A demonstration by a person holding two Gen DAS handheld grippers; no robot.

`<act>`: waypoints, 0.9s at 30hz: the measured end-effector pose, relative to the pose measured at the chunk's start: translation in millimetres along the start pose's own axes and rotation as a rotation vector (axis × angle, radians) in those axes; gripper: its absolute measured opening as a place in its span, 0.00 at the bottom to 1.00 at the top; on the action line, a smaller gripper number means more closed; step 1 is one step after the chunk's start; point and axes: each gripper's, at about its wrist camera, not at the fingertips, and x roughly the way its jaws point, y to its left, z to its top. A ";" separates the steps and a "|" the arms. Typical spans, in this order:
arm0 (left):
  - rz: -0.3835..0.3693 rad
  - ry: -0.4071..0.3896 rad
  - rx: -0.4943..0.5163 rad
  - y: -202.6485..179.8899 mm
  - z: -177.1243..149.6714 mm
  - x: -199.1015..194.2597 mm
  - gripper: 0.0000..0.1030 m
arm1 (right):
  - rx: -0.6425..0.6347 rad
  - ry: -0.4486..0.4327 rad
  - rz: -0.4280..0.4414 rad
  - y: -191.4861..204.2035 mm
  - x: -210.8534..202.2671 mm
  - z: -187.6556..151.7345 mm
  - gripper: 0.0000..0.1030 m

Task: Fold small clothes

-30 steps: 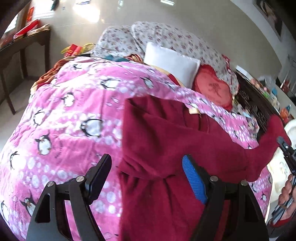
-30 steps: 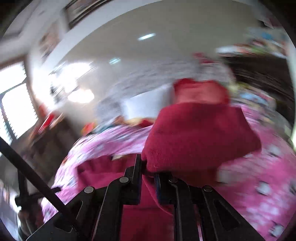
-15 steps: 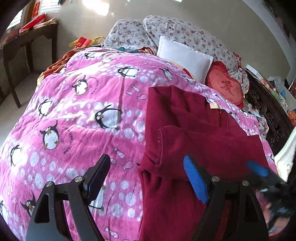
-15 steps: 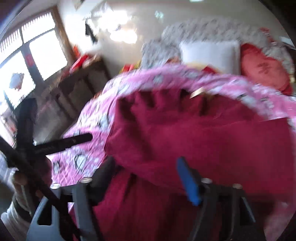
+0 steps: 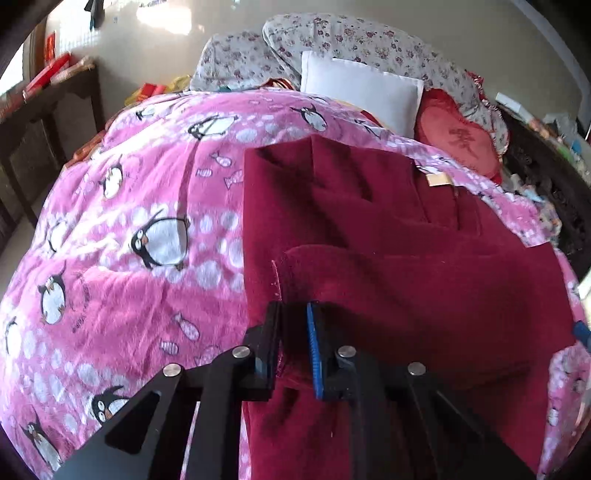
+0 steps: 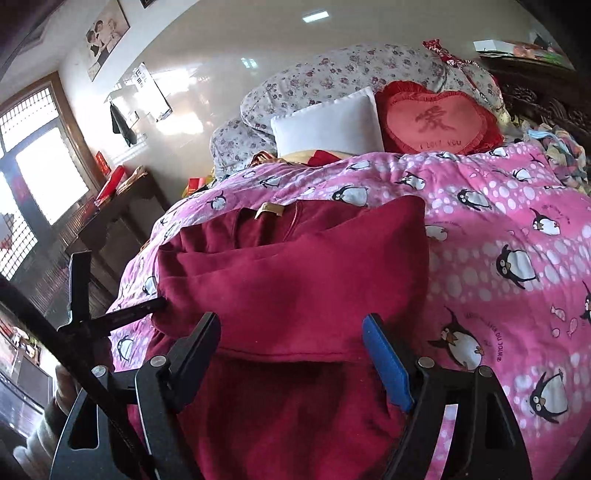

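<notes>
now left tongs [image 5: 293, 345] pinch the red garment [image 5: 388, 258], right tongs [image 6: 295, 354] spread.

Bed covered by pink penguin-print blanket [image 6: 498, 229]. At its head: floral pillows [image 6: 332, 70], white pillow [image 6: 328, 125], red heart cushion [image 6: 439, 122]. Dark wooden side table [image 5: 44, 110] by glossy pale wall [image 6: 221, 55]. Bright window [image 6: 33, 166] at left; framed picture [image 6: 107, 35] above.
</notes>
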 end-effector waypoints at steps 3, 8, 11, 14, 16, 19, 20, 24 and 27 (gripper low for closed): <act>-0.018 -0.019 -0.009 0.0 8.5 -13.5 0.05 | 0.015 -0.020 -0.010 -5.4 -2.9 1.2 0.81; -0.038 -0.179 0.026 2.8 41.4 -70.2 0.04 | 0.043 -0.060 -0.055 -14.5 -7.6 16.1 0.81; -0.003 -0.215 0.016 12.4 49.4 -76.4 0.04 | 0.048 -0.081 -0.071 -11.5 -5.6 29.4 0.81; 0.041 -0.147 -0.019 23.5 43.4 -46.9 0.04 | -0.005 -0.074 -0.103 0.0 8.8 37.1 0.81; 0.065 -0.076 -0.051 27.8 35.5 -17.0 0.04 | -0.051 -0.020 -0.151 5.3 32.0 34.5 0.76; 0.085 -0.030 -0.055 29.0 25.1 13.3 0.05 | -0.141 0.073 -0.266 2.2 69.8 19.3 0.62; 0.085 -0.030 -0.052 28.6 21.8 14.7 0.05 | -0.176 0.069 -0.300 1.8 74.0 15.1 0.61; 0.070 -0.056 -0.055 29.8 20.0 -5.1 0.07 | -0.231 0.049 -0.336 6.6 55.7 14.8 0.55; 0.054 -0.092 -0.089 33.9 19.7 -27.6 0.34 | -0.218 0.011 -0.312 10.8 33.2 20.9 0.56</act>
